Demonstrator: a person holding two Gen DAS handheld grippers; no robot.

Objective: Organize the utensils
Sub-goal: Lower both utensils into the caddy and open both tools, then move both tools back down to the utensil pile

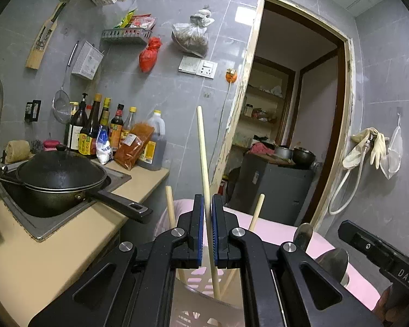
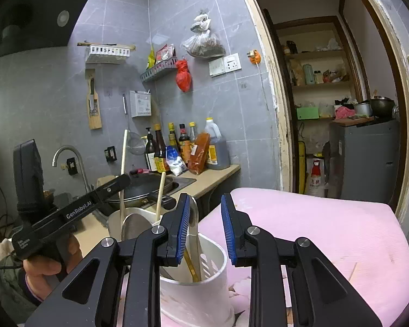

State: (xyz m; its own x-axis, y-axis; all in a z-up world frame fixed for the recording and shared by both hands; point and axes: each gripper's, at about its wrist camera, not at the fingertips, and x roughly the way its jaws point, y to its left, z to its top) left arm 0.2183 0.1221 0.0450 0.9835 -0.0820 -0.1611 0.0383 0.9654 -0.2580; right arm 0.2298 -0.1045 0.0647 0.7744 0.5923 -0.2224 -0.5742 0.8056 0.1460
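Fingers, left: my left gripper (image 1: 207, 227) is clamped on a pale chopstick (image 1: 203, 163), held near upright.
Fingers, right: my right gripper (image 2: 205, 226) stands released, nothing between the pads, a metal spoon (image 2: 196, 234) just beside.
Chopstick: its tip is already inside the white utensil holder (image 2: 204, 294), on the pink cloth (image 2: 327, 231).
Technique: I'd lower straight, clear of the two chopsticks already standing there, then release.

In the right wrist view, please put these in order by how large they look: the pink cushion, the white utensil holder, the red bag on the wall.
1. pink cushion
2. white utensil holder
3. red bag

The holder is very near the camera and the bag is far away, so their real sizes may differ less.
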